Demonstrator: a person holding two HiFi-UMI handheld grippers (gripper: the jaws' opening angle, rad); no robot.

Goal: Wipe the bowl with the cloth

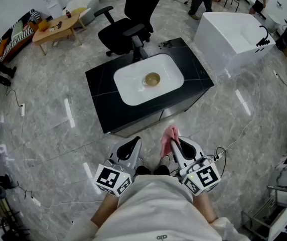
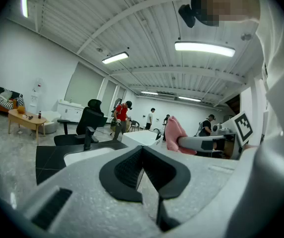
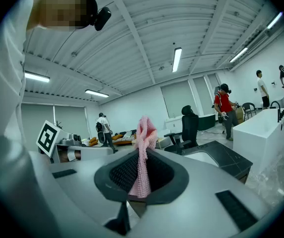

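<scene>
Left hand-held gripper point(image 1: 132, 145): held low and close to the body, pointing forward; its jaws are closed together with nothing between them, as its own view shows.

Bowl point(image 1: 152, 79): a small round brownish bowl resting near the middle of the white sink point(image 1: 128, 92), which is set into the black surface point(image 1: 103, 109). The bowl lies straight ahead of both hand-held grippers and well apart from them, with a strip of floor point(image 1: 83, 139) and the near edge of the surface between. Being round, it offers no long axis; the sink's longer side runs from near left to far right in the head view.

Cloth point(image 1: 169, 137): pink and bunched, standing up out of the jaw tips.

Right hand-held gripper point(image 1: 176, 143): level with the left one and just beside it, jaws clamped on the cloth, which its own view shows pinched between the pads.

Judgement: the bowl sits roughly midway between the two lines of reach, so neither hand is clearly nearer. The coming move is a forward reach over the near edge of the surface, then down into the sink.
</scene>
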